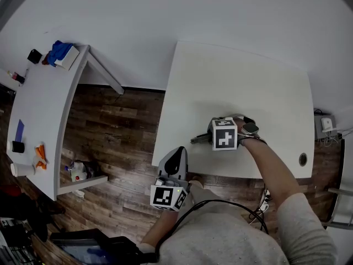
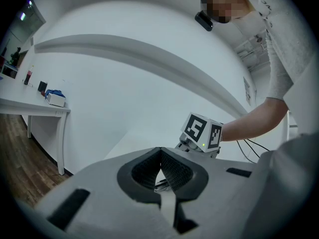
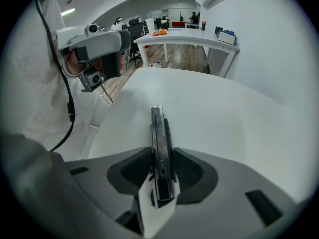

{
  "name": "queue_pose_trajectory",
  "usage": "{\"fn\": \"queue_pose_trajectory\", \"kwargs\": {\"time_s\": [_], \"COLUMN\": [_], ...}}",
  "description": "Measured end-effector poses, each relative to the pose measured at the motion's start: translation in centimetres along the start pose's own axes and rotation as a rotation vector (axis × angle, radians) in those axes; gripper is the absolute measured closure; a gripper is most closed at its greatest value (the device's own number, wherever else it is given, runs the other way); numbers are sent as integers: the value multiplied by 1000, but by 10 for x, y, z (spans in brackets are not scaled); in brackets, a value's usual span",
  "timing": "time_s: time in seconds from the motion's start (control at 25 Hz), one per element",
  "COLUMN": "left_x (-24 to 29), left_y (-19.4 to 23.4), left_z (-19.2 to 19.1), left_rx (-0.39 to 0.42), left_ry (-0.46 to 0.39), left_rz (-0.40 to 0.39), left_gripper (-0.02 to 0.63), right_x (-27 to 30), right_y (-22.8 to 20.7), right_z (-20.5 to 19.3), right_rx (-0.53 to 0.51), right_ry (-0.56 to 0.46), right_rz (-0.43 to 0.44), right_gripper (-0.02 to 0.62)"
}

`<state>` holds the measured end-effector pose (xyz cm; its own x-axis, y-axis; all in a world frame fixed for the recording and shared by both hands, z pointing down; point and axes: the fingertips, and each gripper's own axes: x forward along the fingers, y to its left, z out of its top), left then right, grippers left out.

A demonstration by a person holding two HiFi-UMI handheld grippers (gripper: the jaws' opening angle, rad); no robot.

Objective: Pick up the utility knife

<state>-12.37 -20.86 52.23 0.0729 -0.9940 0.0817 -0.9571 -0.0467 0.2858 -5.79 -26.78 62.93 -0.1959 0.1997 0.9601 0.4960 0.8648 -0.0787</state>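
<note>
White tabletop [image 1: 242,81] fills the middle of my head view, with dark wood floor [image 1: 116,126] running along its left side. My right gripper [image 1: 211,137] is tipped steeply down over the near part of that table, and its jaws are clamped on the utility knife [image 1: 199,139]. In the right gripper view both dark pads press against the knife's flat sides. The knife stands on edge between them, its long metal body running out past the fingertips toward 12 o'clock. In the head view the knife pokes out of the gripper toward 9 o'clock, close to the table's near edge. I cannot tell whether it is clear of the surface. My left gripper [image 1: 175,152] sits at about 7 o'clock from the right one, just off the near edge and above the floor. It points level, its jaws closed tip to tip with nothing between them. Farther out at 9 o'clock stands a white side desk [image 1: 38,109], with a blue bundle [image 1: 58,51] at its far end and an orange item [image 1: 40,156] nearer me.
</note>
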Motion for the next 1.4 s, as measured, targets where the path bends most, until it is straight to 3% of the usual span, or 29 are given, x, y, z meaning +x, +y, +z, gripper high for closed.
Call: {"fn": "queue_pose_trajectory", "kwargs": {"time_s": [0.48,1.08,1.4], "left_x": [-5,-4,-3], "left_y": [1,-19,-30], "left_z": [2,2,6], "left_rx": [-5,4,11], "left_ry": [-5,3,2], "left_rz": [6,-59,-96], "left_gripper": [603,603,603], "right_x": [-9,-41,-63], "right_y": [6,15,22], "right_z": [0,-4,-1], "right_rx": [141,412,504], "right_ry": [-132,-364,-482], "right_rz": [-60,-143,-195], "right_gripper": [463,463,462]}}
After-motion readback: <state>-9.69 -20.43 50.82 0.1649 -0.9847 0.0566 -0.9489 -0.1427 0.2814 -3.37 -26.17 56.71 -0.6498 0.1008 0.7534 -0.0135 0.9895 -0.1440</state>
